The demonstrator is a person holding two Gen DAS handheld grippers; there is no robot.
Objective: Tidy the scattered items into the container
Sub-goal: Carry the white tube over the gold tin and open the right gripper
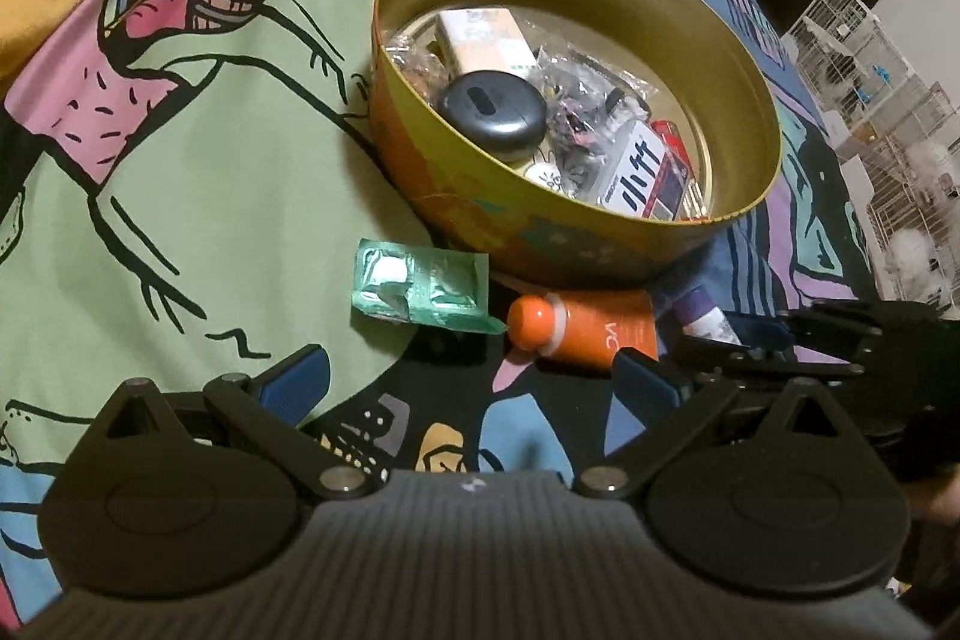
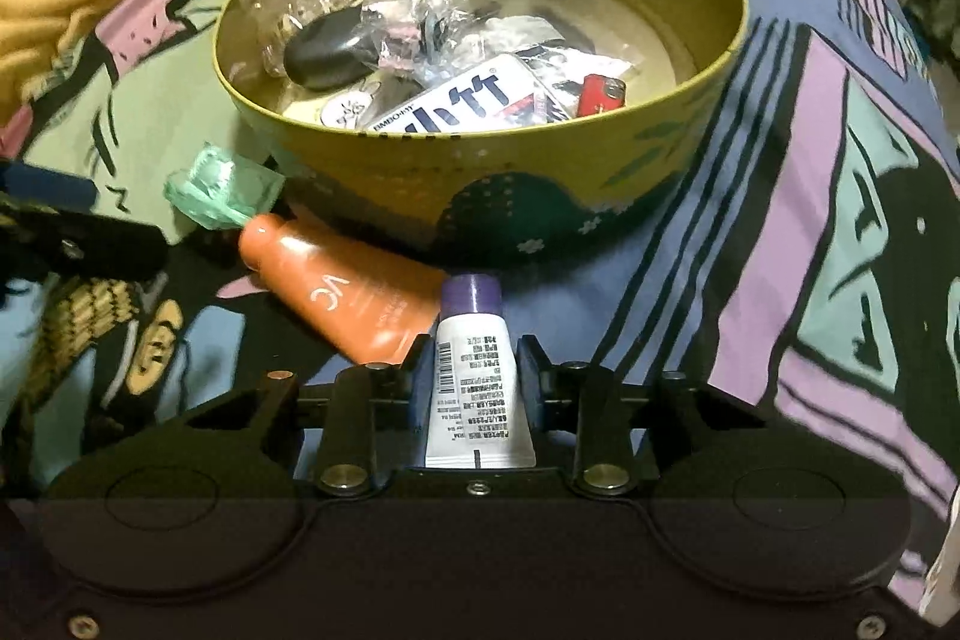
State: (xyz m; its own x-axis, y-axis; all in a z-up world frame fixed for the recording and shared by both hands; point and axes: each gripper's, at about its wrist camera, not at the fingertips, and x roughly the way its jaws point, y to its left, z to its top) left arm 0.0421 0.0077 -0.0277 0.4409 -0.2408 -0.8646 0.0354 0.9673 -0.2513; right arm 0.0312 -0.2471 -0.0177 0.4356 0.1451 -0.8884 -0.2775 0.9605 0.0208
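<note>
Right tongs (image 2: 474, 370): we see them pinching the white tube (image 2: 474, 388).
Left tongs (image 1: 474, 376): spread, nothing between.
Orange tube (image 1: 591, 331): near the tin (image 1: 420, 172), beside the green packet (image 1: 420, 289).

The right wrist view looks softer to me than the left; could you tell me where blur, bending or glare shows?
Right wrist view: smeared toward the edges, white tube sharp; left wrist view: crisper, tin rim bowed by the fisheye, mild sheen inside.
</note>
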